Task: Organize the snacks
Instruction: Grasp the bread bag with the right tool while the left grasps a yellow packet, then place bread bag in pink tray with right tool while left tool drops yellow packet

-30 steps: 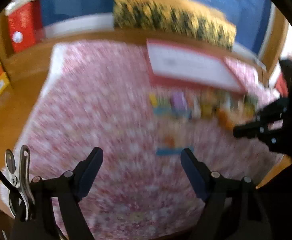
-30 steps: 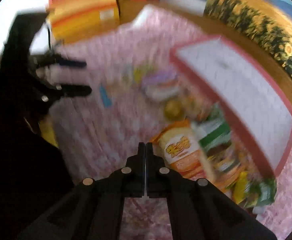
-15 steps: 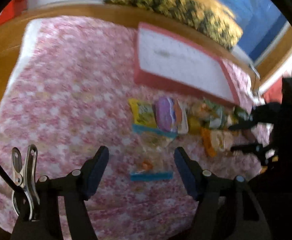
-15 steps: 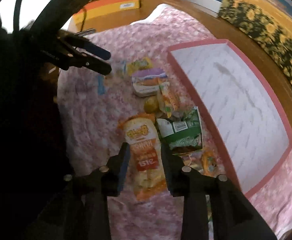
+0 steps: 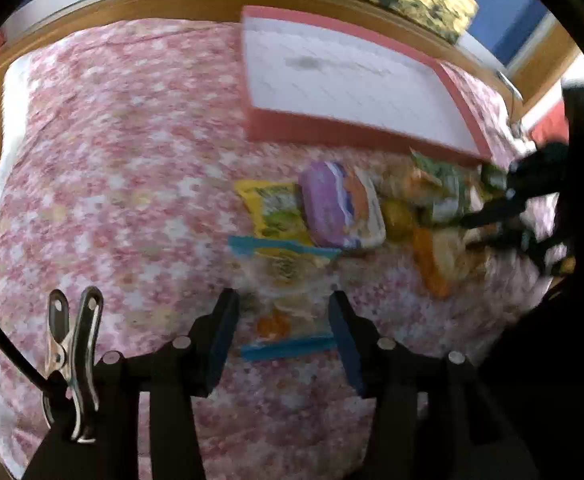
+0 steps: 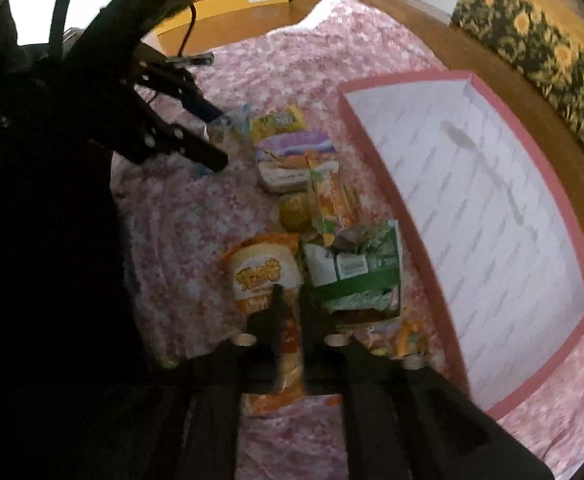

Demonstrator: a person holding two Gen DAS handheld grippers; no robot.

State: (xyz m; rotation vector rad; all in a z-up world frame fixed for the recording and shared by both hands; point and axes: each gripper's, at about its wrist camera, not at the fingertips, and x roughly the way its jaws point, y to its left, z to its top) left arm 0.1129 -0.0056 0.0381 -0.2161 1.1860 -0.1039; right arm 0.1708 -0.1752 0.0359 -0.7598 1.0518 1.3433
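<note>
Pink floral cloth [image 5: 112, 168] covers the wooden tabletop [image 6: 371, 4]. Nearest, the right tool [image 6: 290, 300], jaws just narrowing, straddles the orange snack bag [image 6: 260, 272]; its yellow lettering is unreadable. The left tool [image 5: 282, 312], closing but spread, brackets a clear blue-edged packet [image 5: 288, 300]. Beyond both lies the pink-rimmed tray [image 6: 471, 208].

L gripper [image 5: 282, 320] points steeply down, jaws partly apart & just been closing; R gripper [image 6: 290, 300] also down, jaws narrow, just been closing too.
</note>
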